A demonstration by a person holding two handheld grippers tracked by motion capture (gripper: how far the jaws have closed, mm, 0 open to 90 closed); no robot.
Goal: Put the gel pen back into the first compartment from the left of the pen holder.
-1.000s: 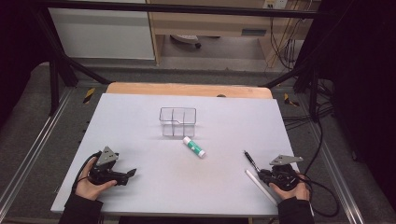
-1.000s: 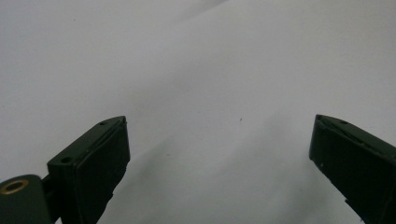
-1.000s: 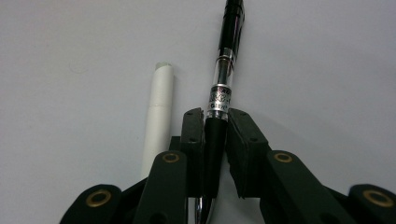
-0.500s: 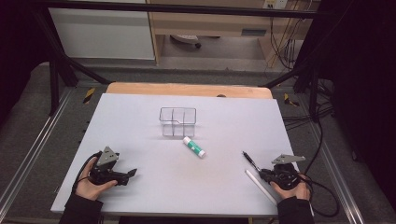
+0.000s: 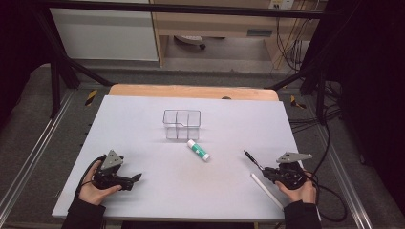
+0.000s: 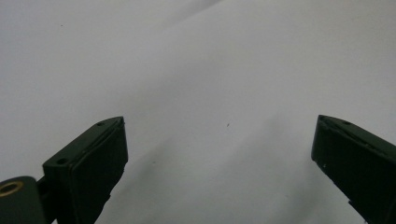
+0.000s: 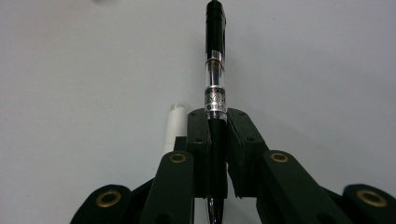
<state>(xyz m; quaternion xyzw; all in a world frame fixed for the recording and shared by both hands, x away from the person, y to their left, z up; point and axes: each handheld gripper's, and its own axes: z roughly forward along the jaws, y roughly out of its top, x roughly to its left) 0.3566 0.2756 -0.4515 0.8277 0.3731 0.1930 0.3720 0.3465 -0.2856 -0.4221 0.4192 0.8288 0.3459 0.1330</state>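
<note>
Looking down from the high view, the right tool pinches a black pen at the desk's right edge beside a white stick, while the left tool rests spread near the front left; the clear divided box and a green-and-white glue stick lie mid-desk. The left gripper view shows its jaws wide over bare desk. In the right gripper view the pen is clamped; the grasp looks done, so lifting toward the box seems next, and its label is too blurred to read.
</note>
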